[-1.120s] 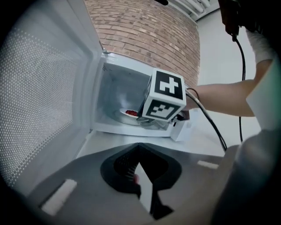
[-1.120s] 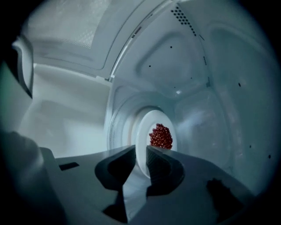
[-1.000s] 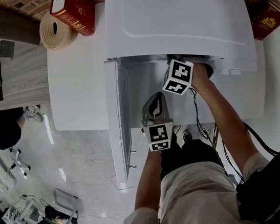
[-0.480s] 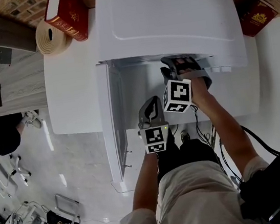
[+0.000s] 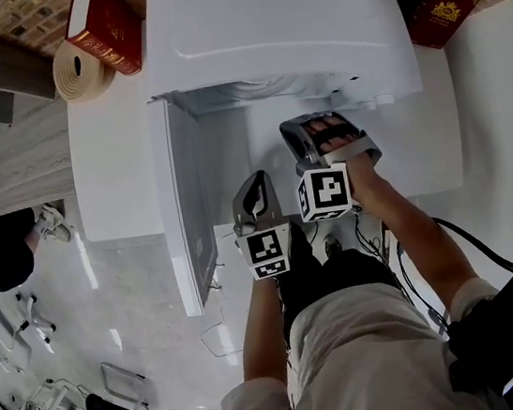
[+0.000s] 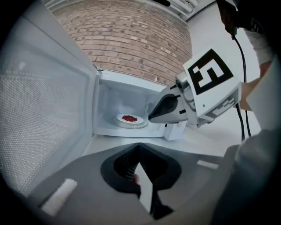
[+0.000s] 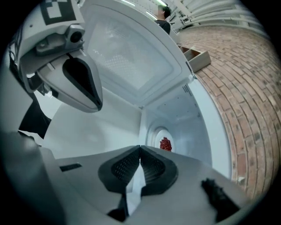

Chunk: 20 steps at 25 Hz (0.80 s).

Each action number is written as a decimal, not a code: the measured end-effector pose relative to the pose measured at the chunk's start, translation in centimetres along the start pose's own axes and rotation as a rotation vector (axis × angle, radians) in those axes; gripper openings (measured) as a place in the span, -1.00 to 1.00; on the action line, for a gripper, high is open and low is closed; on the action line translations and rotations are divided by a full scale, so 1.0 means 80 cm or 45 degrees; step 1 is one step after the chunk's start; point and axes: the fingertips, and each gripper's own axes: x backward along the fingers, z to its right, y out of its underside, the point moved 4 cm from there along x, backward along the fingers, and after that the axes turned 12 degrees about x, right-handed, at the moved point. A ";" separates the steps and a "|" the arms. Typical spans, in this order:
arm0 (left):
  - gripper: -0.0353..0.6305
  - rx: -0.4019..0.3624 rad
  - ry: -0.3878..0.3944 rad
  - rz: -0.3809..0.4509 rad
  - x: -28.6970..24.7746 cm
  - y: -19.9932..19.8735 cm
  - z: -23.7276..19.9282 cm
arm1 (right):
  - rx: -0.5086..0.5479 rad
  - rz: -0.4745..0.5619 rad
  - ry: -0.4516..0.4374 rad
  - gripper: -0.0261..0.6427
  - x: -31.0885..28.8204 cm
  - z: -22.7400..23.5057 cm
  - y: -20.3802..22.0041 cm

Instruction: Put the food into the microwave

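The white microwave (image 5: 269, 27) stands with its door (image 5: 186, 209) swung open to the left. Inside, red food (image 6: 129, 118) lies on a white plate (image 6: 139, 121) on the cavity floor; the right gripper view also shows the food (image 7: 165, 143). My right gripper (image 5: 323, 138) hangs just outside the opening. Its jaws have just closed and stand shut with nothing between them (image 7: 140, 147). My left gripper (image 5: 254, 200) is lower and nearer the door, also shut and empty (image 6: 138, 143). The head view hides the plate under the microwave's top.
The microwave sits on a white table (image 5: 110, 172). A red book (image 5: 104, 26) and a beige roll (image 5: 79, 73) lie at the back left, another red book (image 5: 440, 8) at the back right. A black cable (image 5: 470, 240) trails along my right arm.
The right gripper has come back out of the microwave cavity toward me and its jaws have closed. The left gripper has barely shifted. The door stays open.
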 end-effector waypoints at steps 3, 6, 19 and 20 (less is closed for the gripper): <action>-0.87 -0.004 -0.015 0.030 0.018 0.000 0.018 | 0.034 0.030 0.038 -0.89 0.029 -0.011 -0.002; -0.87 -0.013 -0.030 0.055 0.038 -0.001 0.042 | 0.063 0.055 0.074 -0.89 0.061 -0.022 -0.004; -0.87 -0.115 -0.067 0.124 0.112 0.008 0.156 | 0.185 0.103 0.171 -0.89 0.187 -0.088 0.027; -0.87 -0.110 -0.074 0.134 0.117 0.008 0.164 | 0.190 0.109 0.179 -0.89 0.196 -0.094 0.029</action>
